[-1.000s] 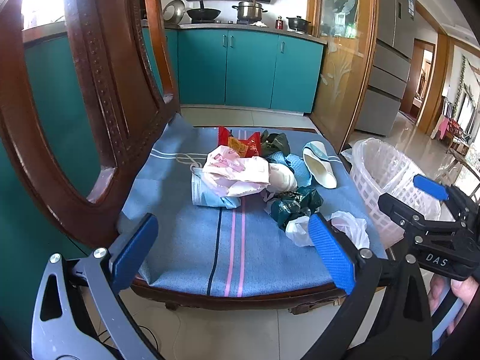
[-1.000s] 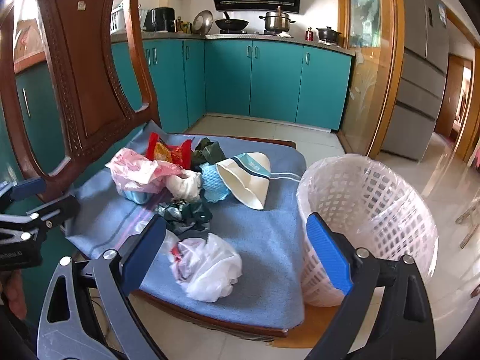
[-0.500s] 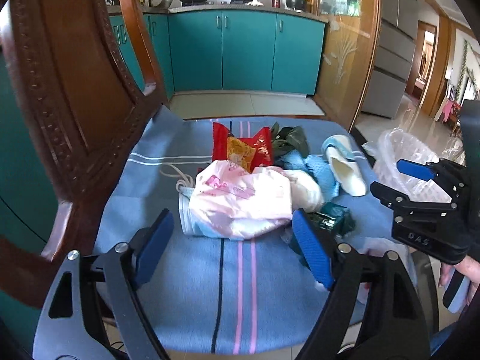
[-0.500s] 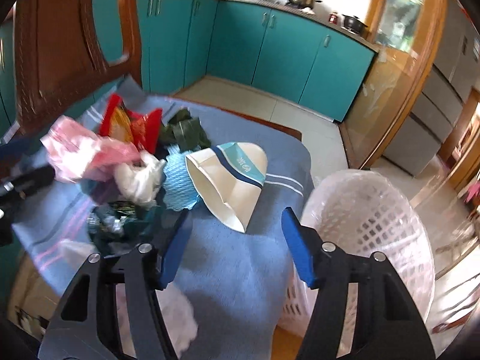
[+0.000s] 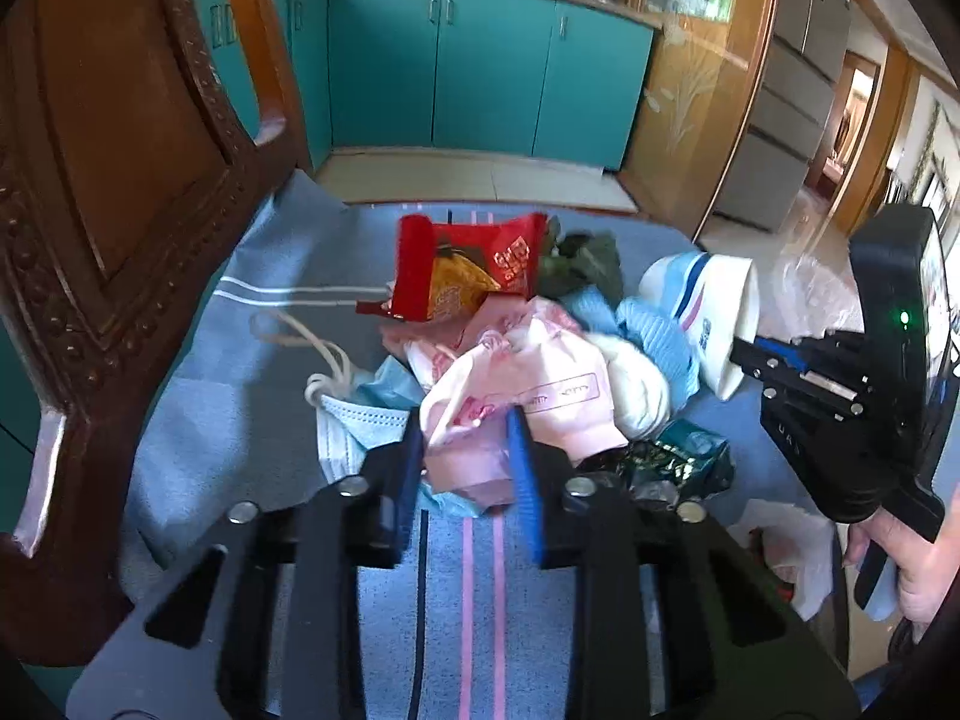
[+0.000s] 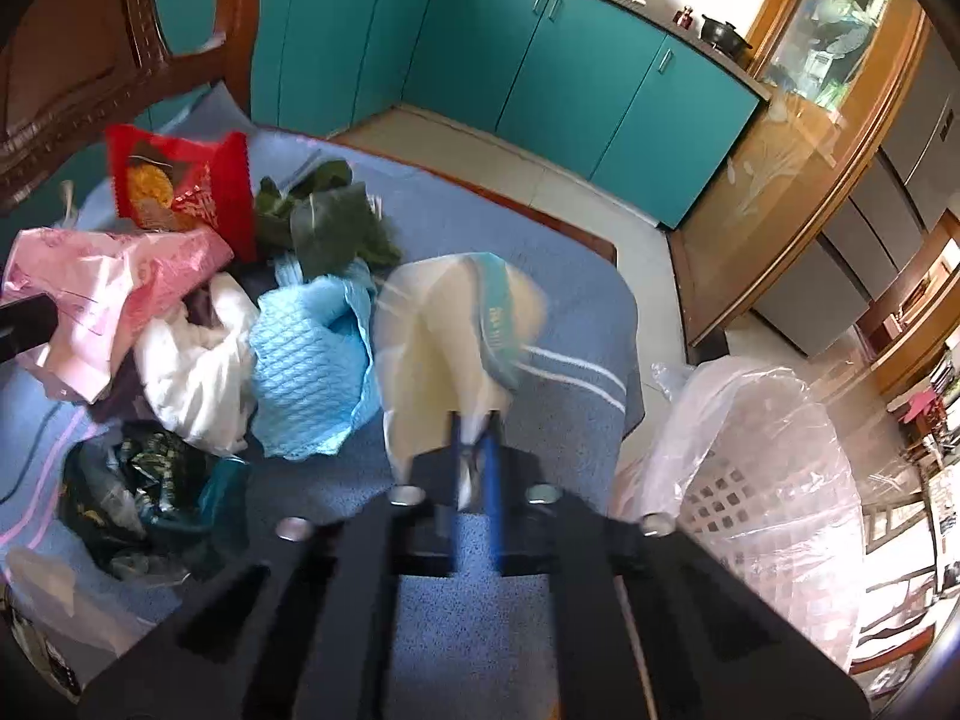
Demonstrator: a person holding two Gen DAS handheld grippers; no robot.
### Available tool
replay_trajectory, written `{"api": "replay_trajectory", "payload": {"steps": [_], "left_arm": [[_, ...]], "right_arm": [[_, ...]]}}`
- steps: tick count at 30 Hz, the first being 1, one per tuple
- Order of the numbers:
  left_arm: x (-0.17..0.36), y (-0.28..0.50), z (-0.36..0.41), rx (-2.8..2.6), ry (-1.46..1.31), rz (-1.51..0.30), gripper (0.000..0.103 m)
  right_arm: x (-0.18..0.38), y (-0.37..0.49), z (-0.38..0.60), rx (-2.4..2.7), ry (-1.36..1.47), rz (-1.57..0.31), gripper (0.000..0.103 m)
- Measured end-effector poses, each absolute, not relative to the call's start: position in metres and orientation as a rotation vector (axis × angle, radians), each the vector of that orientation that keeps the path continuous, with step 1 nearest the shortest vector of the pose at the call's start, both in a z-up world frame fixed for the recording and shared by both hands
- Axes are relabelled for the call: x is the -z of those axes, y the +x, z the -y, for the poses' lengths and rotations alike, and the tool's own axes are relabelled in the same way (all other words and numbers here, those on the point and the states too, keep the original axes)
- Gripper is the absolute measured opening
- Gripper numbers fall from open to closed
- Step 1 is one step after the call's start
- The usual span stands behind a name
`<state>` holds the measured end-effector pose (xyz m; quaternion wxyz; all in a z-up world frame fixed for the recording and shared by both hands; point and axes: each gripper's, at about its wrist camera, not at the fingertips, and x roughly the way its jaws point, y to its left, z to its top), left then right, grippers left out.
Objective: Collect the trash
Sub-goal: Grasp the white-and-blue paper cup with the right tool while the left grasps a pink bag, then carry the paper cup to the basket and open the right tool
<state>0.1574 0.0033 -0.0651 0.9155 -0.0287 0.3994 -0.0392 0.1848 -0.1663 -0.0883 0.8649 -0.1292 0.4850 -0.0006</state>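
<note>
The left hand-held gripper is closing, and its blue pads already press on a crumpled pink plastic bag caught between them. The bag lies at the near edge of a heap of trash on a chair seat covered by a blue striped cloth. Just beside the bag to the left sits a light blue face mask with white ear loops; behind it stands a red snack wrapper, with dark green wrappers to that wrapper's right. The right hand-held gripper is clamped tight on the rim of a white paper cup with a teal band, which lies tilted on the cloth and looks blurred. Left of the cup are a light blue textured cloth, then a white crumpled wad, and nearer the camera a dark teal foil wrapper. To the right of the seat, off the chair, stands a white lattice basket lined with a clear plastic bag. The carved wooden chair back rises at the left. Teal kitchen cabinets line the far wall, and a person's hand holds the right tool's handle.
</note>
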Motion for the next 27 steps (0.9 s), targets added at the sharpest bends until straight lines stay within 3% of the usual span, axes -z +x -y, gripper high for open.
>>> {"api": "replay_trajectory", "payload": {"steps": [9,17,27], "left_arm": [[0.014,0.101,-0.021,0.12,-0.117,-0.67,0.008],[-0.029,0.039,-0.025,0.122,-0.122,-0.497,0.007],[-0.029,0.012,-0.023,0.092,-0.121,-0.47,0.007]], "right_arm": [[0.023,0.139,0.193,-0.089,-0.026,-0.886,0.004],[-0.023,0.084,0.196,-0.153,0.12,-0.762,0.004],[-0.023,0.052,0.193,-0.186,0.189,-0.753,0.004]]}}
